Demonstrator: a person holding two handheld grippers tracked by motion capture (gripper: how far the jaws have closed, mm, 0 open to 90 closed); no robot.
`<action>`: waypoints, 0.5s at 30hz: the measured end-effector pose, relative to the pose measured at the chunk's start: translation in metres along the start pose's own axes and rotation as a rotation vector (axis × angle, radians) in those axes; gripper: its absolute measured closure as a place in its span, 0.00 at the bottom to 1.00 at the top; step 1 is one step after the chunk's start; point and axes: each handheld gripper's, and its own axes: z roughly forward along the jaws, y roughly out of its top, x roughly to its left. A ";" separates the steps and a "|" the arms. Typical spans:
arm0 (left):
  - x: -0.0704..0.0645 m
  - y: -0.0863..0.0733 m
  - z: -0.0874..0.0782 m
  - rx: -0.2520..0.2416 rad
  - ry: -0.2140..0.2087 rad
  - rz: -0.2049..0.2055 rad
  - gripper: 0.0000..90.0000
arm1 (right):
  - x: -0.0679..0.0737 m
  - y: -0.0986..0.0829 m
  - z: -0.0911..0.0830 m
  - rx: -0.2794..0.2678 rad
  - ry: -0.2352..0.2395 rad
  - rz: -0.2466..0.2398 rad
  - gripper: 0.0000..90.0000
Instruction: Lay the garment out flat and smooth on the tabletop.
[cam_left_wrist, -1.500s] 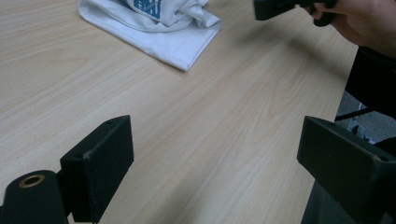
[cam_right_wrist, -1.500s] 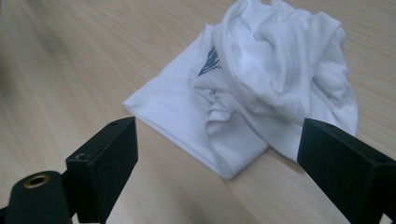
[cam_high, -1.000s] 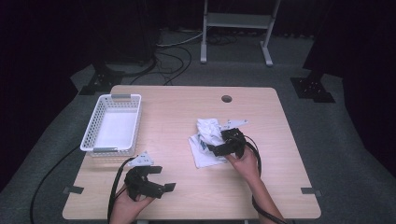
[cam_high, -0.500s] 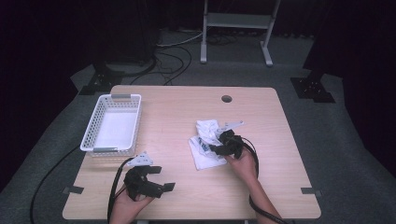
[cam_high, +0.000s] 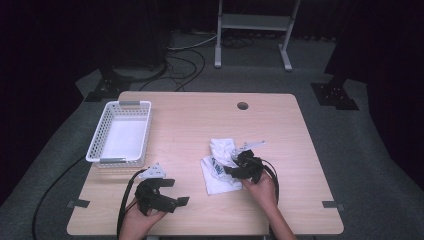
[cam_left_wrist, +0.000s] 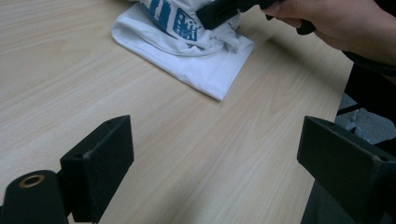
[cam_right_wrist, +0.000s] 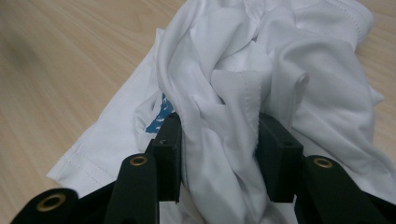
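Note:
A crumpled white T-shirt (cam_high: 218, 172) with a blue print lies right of the table's middle. My right gripper (cam_high: 231, 170) rests on its right side. In the right gripper view the right gripper (cam_right_wrist: 219, 149) is shut on a bunched fold of the T-shirt (cam_right_wrist: 289, 70), with cloth filling the gap between its jaws. My left gripper (cam_high: 177, 192) is held open near the front left edge, apart from the shirt. The left gripper view shows the left gripper (cam_left_wrist: 219, 158) with bare wood between its jaws. Farther off there lie the T-shirt (cam_left_wrist: 196, 51) and the right gripper (cam_left_wrist: 219, 11).
A white mesh basket (cam_high: 95, 145) stands at the table's left side with nothing in it. A round cable hole (cam_high: 242, 106) sits near the far edge. Cables trail off the front left. A metal stand is on the floor behind the table.
My right gripper has shifted slightly toward the person, and the shirt's bunched upper part has come with it. The left gripper has stayed where it was.

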 end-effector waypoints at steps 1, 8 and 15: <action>0.000 0.000 0.000 0.002 -0.002 0.001 0.11 | 0.001 -0.002 -0.001 -0.002 0.005 0.007 0.63; -0.001 -0.001 0.003 0.004 -0.013 0.006 0.11 | 0.013 -0.013 -0.007 -0.005 0.049 0.024 0.62; -0.001 -0.002 0.007 -0.002 -0.018 0.015 0.11 | 0.023 -0.024 -0.012 -0.017 0.098 0.061 0.64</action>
